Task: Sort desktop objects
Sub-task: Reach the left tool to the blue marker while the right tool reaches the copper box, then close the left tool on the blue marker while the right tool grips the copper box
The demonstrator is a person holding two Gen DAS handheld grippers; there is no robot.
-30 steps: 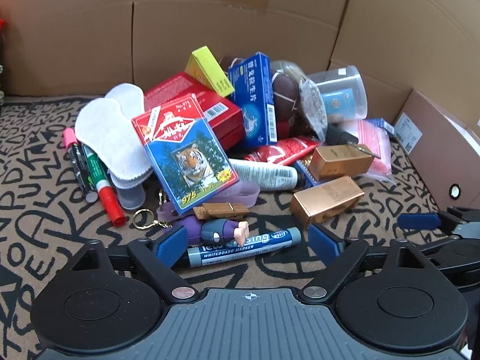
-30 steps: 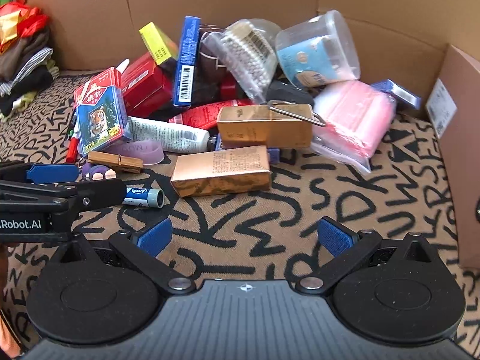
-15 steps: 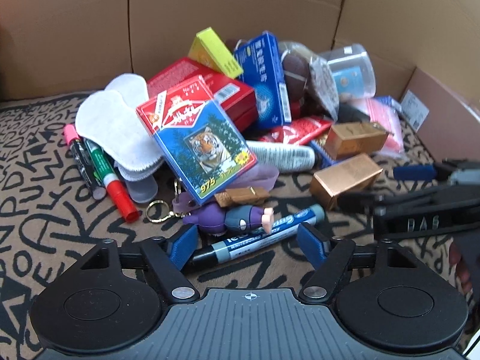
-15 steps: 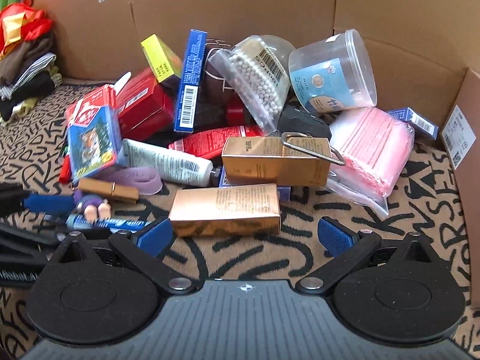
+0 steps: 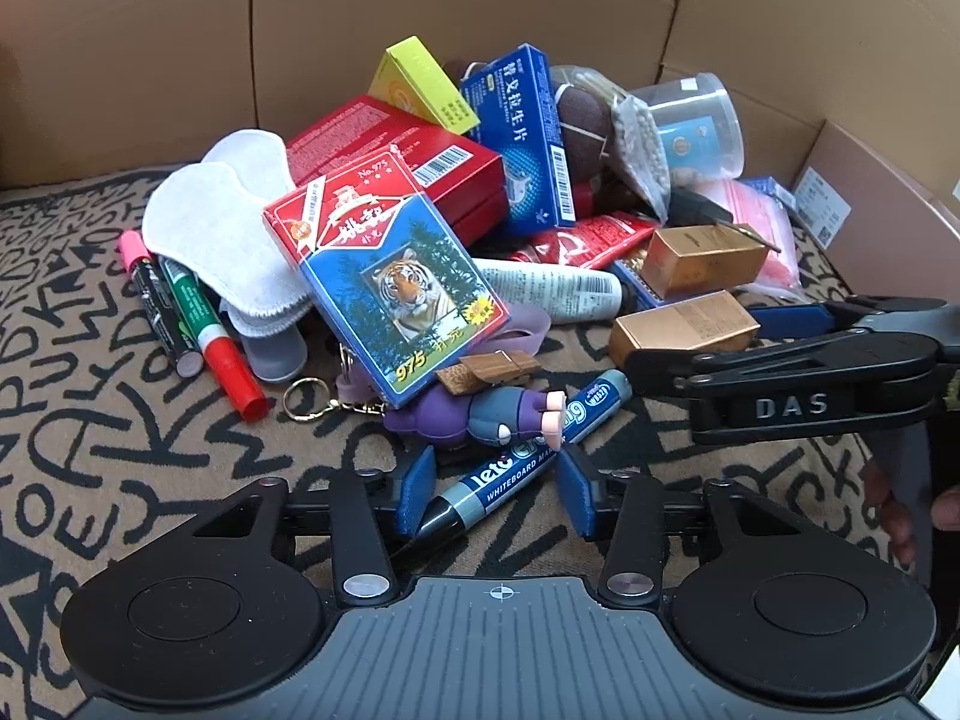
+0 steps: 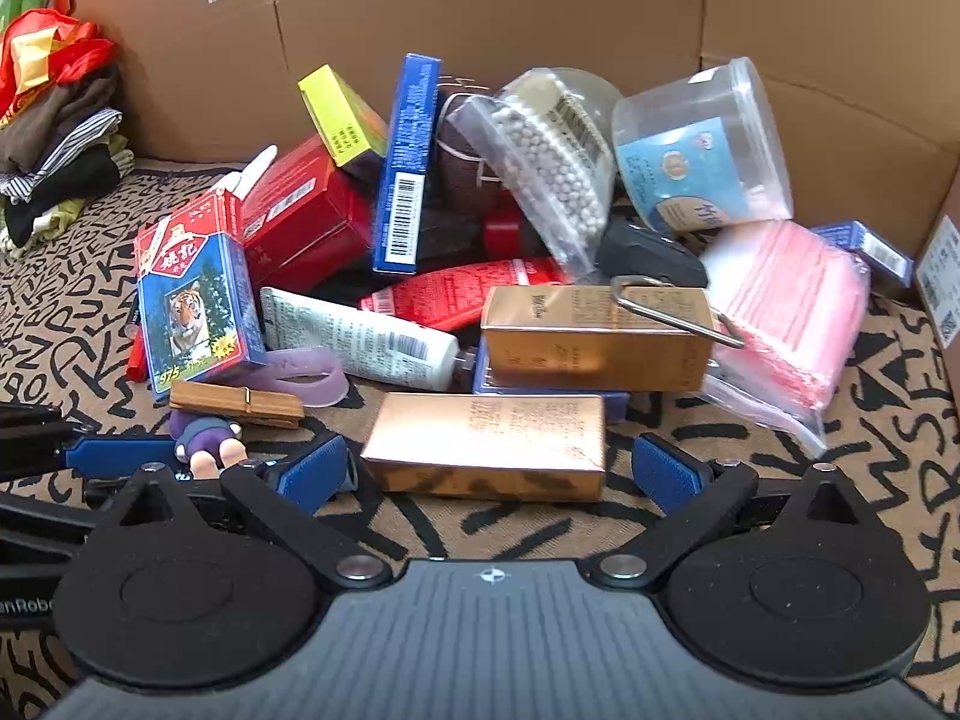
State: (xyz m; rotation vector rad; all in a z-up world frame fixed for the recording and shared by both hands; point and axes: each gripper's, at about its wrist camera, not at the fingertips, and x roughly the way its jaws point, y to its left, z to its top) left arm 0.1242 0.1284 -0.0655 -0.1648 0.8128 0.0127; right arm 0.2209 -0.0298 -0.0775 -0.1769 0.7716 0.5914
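Observation:
A heap of desk objects lies on a patterned mat. My left gripper (image 5: 495,495) is open, its fingers on either side of a blue whiteboard marker (image 5: 528,453) that lies by a purple figure keychain (image 5: 474,417). My right gripper (image 6: 489,471) is open, its fingers on either side of a copper box (image 6: 486,444); the box also shows in the left wrist view (image 5: 684,333). Behind it sit a gold box (image 6: 594,336), a tiger card pack (image 5: 390,282), a white tube (image 6: 360,339) and a wooden clothespin (image 6: 237,402).
Cardboard walls (image 5: 420,42) close the back and right. Red, green and pink markers (image 5: 198,324) and white pads (image 5: 222,234) lie left. A clear tub (image 6: 702,150), bead bag (image 6: 546,168) and pink bag (image 6: 786,312) sit at the back right. Clothes (image 6: 54,138) are piled at far left.
Both grippers have moved forward and down toward the heap. The left fingers have narrowed and now straddle the marker; the right fingers now flank the copper box.

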